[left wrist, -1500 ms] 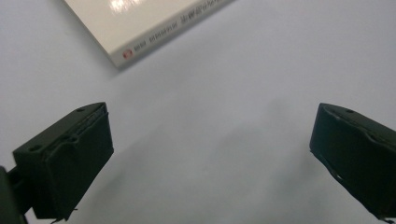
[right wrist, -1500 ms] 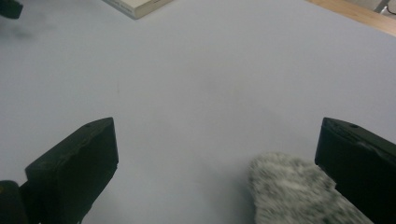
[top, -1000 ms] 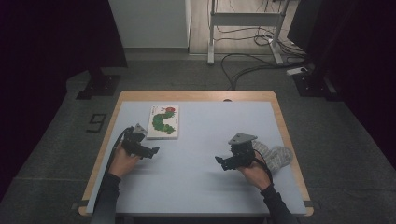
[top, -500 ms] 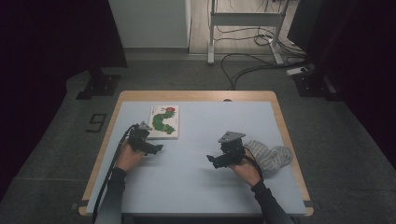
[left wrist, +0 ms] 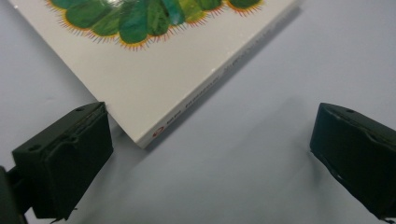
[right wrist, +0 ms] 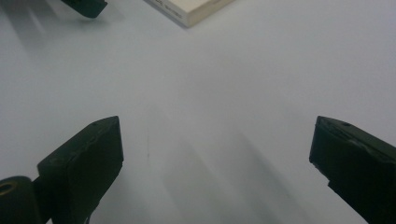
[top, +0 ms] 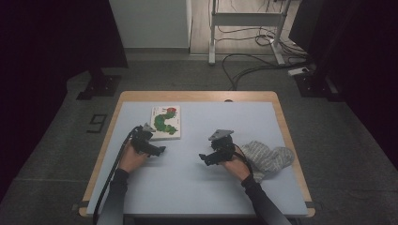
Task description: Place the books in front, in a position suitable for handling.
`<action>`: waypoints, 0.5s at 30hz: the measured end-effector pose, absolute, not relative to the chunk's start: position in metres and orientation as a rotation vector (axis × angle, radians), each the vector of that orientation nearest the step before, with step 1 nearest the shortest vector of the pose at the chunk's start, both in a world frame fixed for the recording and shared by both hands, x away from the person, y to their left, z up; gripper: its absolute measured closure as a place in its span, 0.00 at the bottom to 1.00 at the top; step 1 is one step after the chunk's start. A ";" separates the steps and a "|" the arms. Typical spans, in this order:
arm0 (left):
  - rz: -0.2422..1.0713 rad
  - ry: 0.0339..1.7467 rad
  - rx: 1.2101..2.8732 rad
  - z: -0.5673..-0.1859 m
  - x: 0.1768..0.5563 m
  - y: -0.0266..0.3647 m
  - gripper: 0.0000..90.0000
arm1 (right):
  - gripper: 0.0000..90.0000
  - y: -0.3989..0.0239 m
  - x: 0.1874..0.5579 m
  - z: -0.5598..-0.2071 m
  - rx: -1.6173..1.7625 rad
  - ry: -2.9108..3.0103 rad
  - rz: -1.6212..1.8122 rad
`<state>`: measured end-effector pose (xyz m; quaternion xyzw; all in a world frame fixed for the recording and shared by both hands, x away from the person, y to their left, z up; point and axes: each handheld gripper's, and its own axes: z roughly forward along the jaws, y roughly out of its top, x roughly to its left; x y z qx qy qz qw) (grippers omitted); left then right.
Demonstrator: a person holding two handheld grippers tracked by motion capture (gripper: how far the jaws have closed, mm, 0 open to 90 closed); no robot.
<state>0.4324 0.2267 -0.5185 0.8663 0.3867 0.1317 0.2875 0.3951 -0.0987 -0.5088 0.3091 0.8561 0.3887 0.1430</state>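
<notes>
A white picture book (top: 165,122) with a green caterpillar on its cover lies flat on the blue table top, left of centre. My left gripper (top: 158,150) sits just in front of the book's near corner, low over the table. In the left gripper view its jaws stand wide apart, open (left wrist: 210,158), and the corner of the book (left wrist: 154,74) lies close to the left jaw. My right gripper (top: 204,158) is mid-table, pointing left, open (right wrist: 215,163) over bare table. A corner of the book (right wrist: 191,10) lies far ahead of it.
A crumpled grey knitted cloth (top: 270,156) lies on the table right of my right hand. The table (top: 197,96) has a wooden rim. A tip of the other gripper (right wrist: 86,5) shows at the top left of the right gripper view.
My right gripper has slid left, away from the grey cloth, toward the middle of the table. The left gripper has shifted slightly right at the book's near corner.
</notes>
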 end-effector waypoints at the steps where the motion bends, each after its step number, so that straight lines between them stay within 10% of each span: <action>1: 0.349 1.023 2.316 -0.519 0.432 0.225 0.00 | 0.03 -0.095 0.397 -0.511 0.890 2.475 1.123; 15: 0.266 0.977 2.258 -0.521 0.427 0.215 0.00 | 0.07 -0.059 0.427 -0.521 0.790 2.533 1.113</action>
